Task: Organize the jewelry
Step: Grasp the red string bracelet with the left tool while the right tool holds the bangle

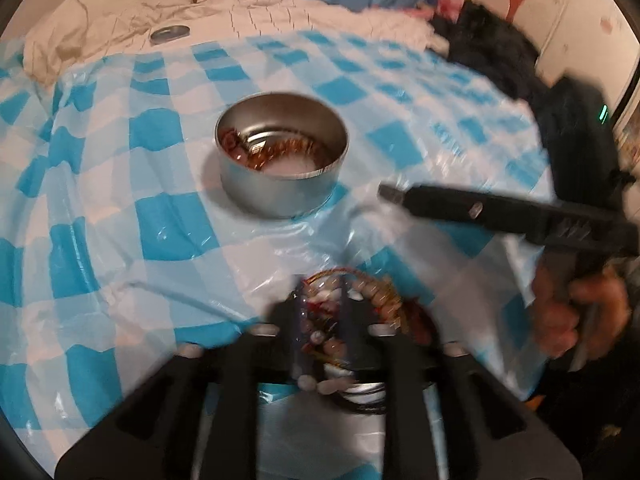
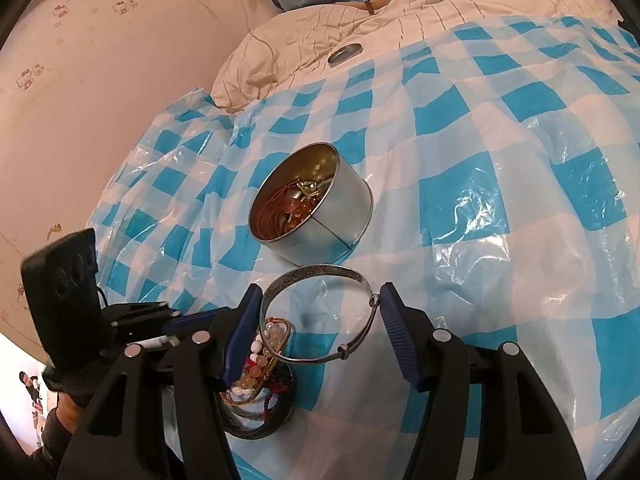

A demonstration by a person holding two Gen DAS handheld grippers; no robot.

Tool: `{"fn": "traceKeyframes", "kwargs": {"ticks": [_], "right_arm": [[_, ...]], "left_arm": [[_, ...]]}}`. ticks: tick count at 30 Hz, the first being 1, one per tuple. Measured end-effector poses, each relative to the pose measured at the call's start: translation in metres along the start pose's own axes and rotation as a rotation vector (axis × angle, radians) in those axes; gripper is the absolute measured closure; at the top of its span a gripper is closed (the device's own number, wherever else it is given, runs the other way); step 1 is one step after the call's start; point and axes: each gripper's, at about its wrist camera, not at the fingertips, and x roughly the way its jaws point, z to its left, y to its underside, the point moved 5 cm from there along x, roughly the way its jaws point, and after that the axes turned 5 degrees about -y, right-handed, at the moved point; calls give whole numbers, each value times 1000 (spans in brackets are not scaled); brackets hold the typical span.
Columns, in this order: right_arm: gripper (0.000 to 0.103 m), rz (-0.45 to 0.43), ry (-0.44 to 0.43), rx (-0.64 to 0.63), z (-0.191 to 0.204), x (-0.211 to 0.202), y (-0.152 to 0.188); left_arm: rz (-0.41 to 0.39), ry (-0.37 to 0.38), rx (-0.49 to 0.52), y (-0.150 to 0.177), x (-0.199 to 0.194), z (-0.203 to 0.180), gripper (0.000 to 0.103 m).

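Right gripper (image 2: 320,332) holds silver bangle (image 2: 316,284) across its blue pads (image 2: 394,332), above blue-checked plastic sheet (image 2: 500,160). Bead bracelets (image 2: 260,364) heaped at left pad. Open tin (image 2: 310,204) just beyond, tilted, with red cords and amber beads inside. Left gripper (image 2: 64,300) at left edge.
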Motion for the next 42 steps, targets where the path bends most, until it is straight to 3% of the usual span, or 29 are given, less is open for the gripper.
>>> {"fn": "traceKeyframes", "kwargs": {"ticks": [1,5,6,7,9,12,23,26,32,39,42], "right_arm": [[44,-1,1,1,0,0,0],[44,0,0,1,1,0,0],[44,1,0,-1,1,0,1],[44,2,-1,-3,2,0,1],[44,2,0,-2,3,0,2],[44,2,0,-2,4,0,2],[44,1,-1,-5,4,0,2],[44,1,-1,-4,4,0,2],[44,1,-2,-6,3,0,1],[44,2,-3,-7,3,0,1],[44,6,-2,-4,2,0,1]], "left_arm": [[-6,-16,17,1,0,-2,57],[-10,-32,57,3,3,-9,55],[-7,-28,59,4,4,-9,58],[2,-12,60,5,5,-10,75],[12,-4,81,6,6,-14,92],[-5,-5,80,5,2,-15,100],[-70,120,-66,-8,-20,4,100],[-28,179,-130,-8,-14,12,100],[-25,157,-211,-7,-10,28,100],[-120,128,-244,-17,-28,41,103],[-87,139,-222,-16,-26,41,103]]}}
